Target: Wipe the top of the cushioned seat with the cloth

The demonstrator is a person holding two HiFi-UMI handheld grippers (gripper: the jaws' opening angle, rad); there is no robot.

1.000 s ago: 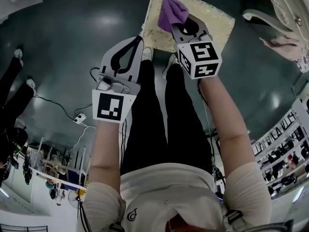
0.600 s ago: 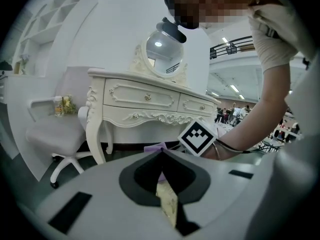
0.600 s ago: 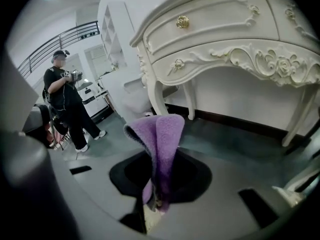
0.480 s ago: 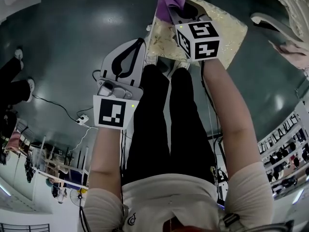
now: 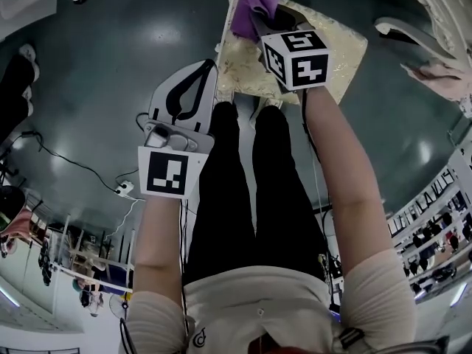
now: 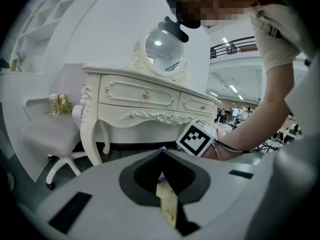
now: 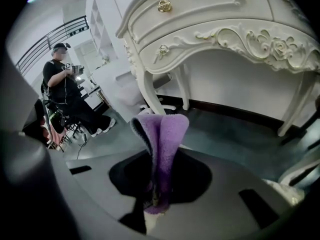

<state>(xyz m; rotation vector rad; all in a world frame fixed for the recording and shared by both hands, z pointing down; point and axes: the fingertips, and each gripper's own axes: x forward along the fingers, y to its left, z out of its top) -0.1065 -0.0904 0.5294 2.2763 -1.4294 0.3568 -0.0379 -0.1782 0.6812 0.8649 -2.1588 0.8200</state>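
Purple cloth [image 5: 254, 4] bunched, pinched between closed jaws of right gripper [image 5: 257, 25]; folds stick up past jaw tips. Cloth sits at far left corner of seat [image 5: 335, 44], on or just above it; contact hard to judge. Seat top gold, patterned, just ahead of person's legs [image 5: 243, 190]. Left gripper [image 5: 209, 66] beside seat's near left edge, over dark floor [image 5: 110, 57], jaws together, holding nothing. White carved table [image 7: 225, 29] behind seat. White chair [image 6: 50, 134] left of table.
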